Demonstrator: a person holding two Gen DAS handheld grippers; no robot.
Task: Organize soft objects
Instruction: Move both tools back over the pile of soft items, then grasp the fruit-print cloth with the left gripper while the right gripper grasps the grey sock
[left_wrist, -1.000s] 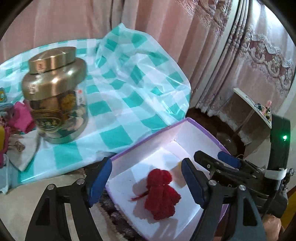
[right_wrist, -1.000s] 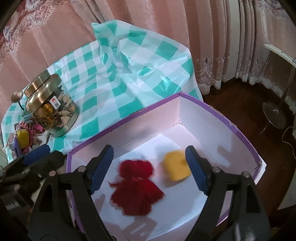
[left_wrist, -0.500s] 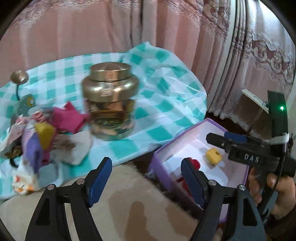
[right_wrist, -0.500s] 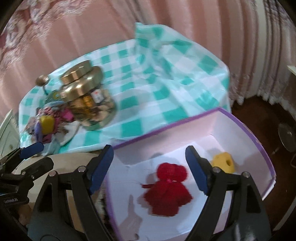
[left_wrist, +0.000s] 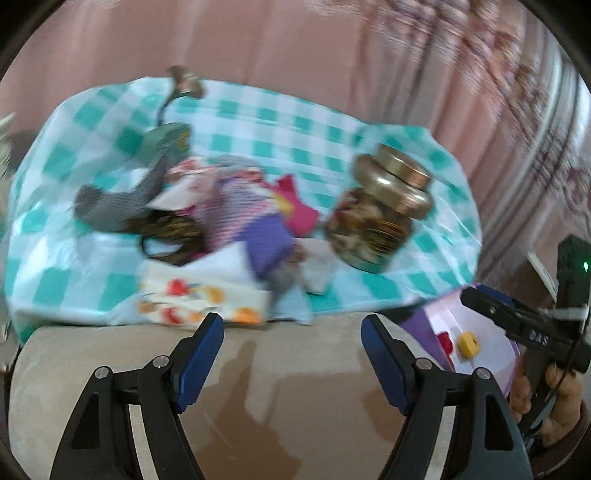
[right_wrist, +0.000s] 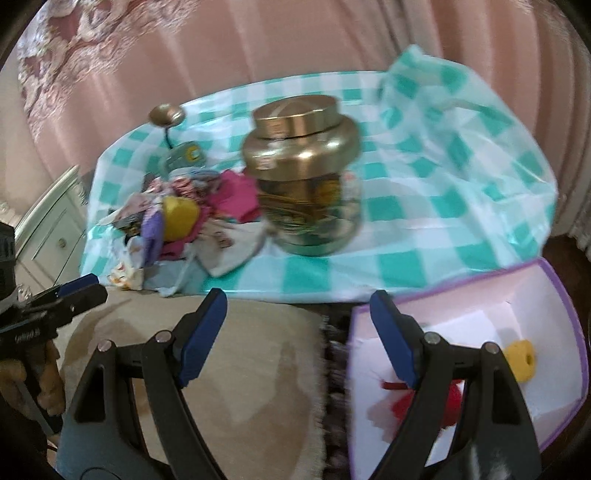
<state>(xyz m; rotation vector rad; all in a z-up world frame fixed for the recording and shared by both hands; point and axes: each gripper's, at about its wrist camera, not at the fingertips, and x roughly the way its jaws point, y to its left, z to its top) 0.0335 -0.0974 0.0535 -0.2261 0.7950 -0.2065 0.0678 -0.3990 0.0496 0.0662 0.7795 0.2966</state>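
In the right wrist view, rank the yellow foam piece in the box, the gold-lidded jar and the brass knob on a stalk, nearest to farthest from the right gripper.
1. Yellow foam piece, in the purple box, right of the right gripper.
2. Gold-lidded jar, ahead on the checked cloth.
3. Brass knob, far left at the cloth's back edge.

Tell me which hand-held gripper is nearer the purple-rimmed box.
Right. The right hand-held gripper has one finger over the purple-rimmed box; the left hand-held gripper hangs over beige cushion, box off to its right.

"DAS" on the right gripper (left_wrist: 480, 301)
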